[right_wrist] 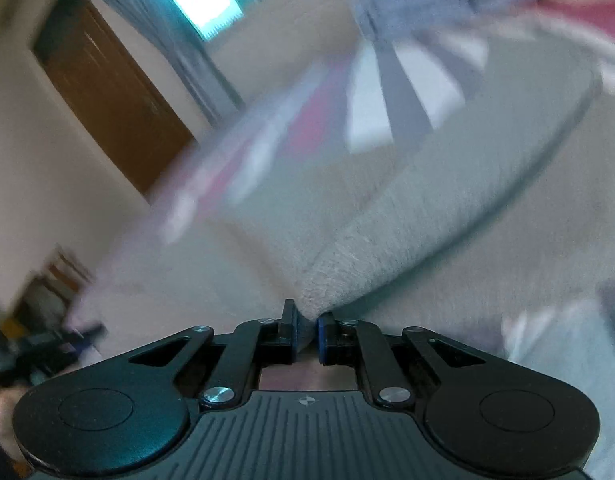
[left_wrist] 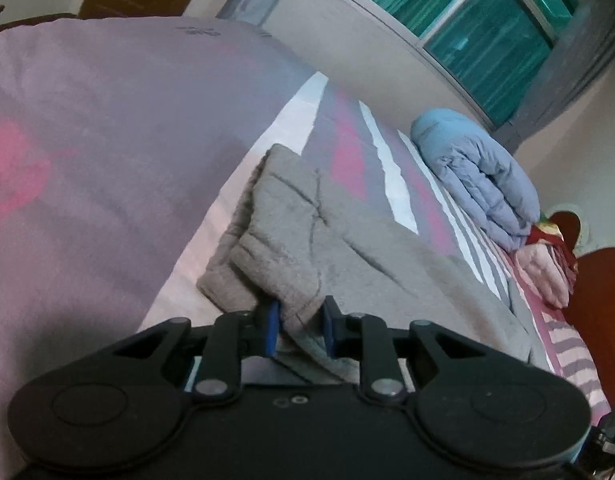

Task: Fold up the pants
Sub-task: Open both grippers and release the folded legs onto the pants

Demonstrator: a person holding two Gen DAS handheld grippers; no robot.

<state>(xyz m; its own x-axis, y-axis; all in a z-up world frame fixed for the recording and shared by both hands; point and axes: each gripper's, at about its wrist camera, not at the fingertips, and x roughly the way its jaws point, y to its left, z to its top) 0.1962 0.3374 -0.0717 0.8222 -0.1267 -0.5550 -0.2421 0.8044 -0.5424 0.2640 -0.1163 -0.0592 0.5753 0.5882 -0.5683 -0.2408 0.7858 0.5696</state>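
Grey fleece pants [left_wrist: 307,232] lie on a striped bed sheet [left_wrist: 347,152], bunched at the near end. My left gripper [left_wrist: 300,328] has its blue-padded fingers closed on a thick fold of the pants. In the blurred right wrist view, my right gripper [right_wrist: 306,330] is shut on a corner of the same grey pants [right_wrist: 387,232], which stretch away from it over the bed.
A folded light-blue quilt [left_wrist: 479,176] and a pink and red bundle [left_wrist: 547,268] lie at the far side of the bed. A large pinkish-purple duvet [left_wrist: 87,140] fills the left. Window [left_wrist: 467,20] and wooden door [right_wrist: 107,80] stand behind.
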